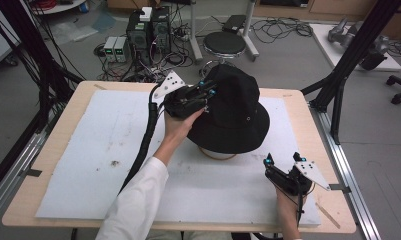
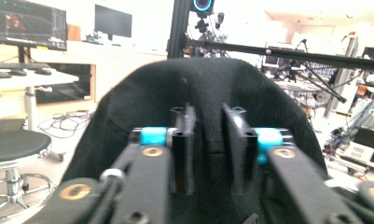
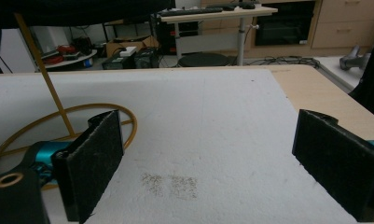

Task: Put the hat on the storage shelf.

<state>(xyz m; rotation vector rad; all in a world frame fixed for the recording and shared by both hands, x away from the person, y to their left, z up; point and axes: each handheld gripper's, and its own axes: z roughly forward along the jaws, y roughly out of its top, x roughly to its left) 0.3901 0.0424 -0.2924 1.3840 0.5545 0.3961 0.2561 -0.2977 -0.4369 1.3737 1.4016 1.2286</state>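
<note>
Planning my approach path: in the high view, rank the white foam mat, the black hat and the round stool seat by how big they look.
1. white foam mat
2. black hat
3. round stool seat, though it sits farther from the camera, so its true size is unsure.

You have a pale wooden table (image 1: 298, 107) in front of you, and a white foam mat (image 1: 103, 150) covers most of its top, leaving a bare wood border all round. The gold wire stand (image 3: 58, 122) sits directly on the mat, its ring base flat near the middle. The mat carries scuffs and dark specks.
</note>
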